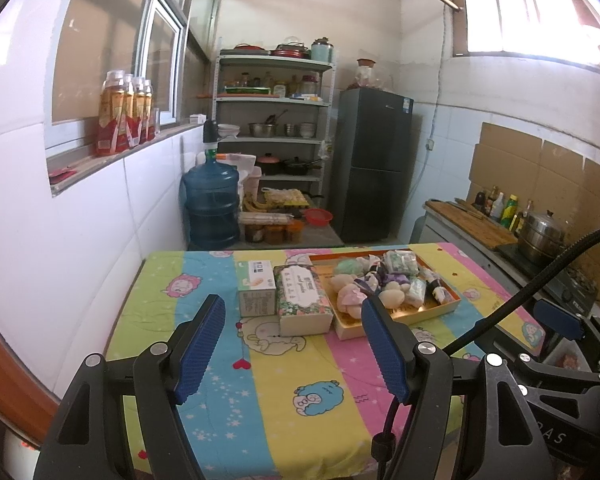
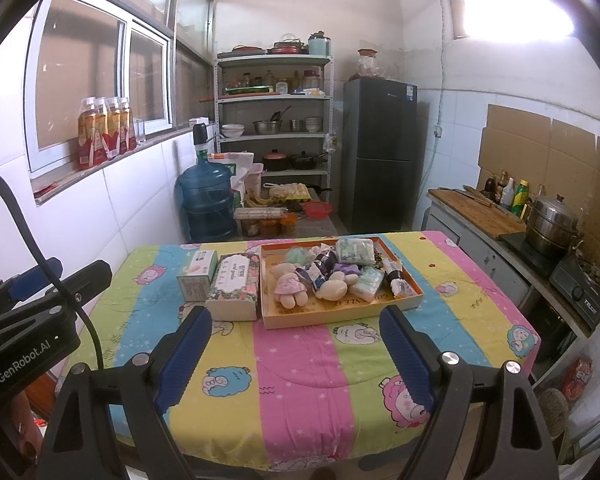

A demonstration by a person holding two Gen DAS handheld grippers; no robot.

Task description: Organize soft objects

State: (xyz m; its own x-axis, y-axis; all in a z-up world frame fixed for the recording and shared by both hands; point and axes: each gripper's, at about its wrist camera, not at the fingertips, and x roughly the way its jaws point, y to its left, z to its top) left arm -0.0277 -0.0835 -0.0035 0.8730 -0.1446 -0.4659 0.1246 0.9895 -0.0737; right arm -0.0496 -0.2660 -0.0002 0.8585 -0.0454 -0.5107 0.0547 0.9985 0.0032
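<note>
Both the left tongs (image 1: 292, 344) and right tongs (image 2: 296, 354) were held wide open and empty above the tabletop (image 2: 292, 380), while the plush toys (image 2: 290, 286), judged light and squashy, best pinched at the body, lay in the orange tray (image 2: 320, 316).

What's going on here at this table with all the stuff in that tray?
A person holds two grippers above a table with a colourful cloth. The left gripper and right gripper are both open and hold nothing. An orange tray holds plush toys and soft packets; two boxes sit beside it. Nothing is gripped yet.
</note>
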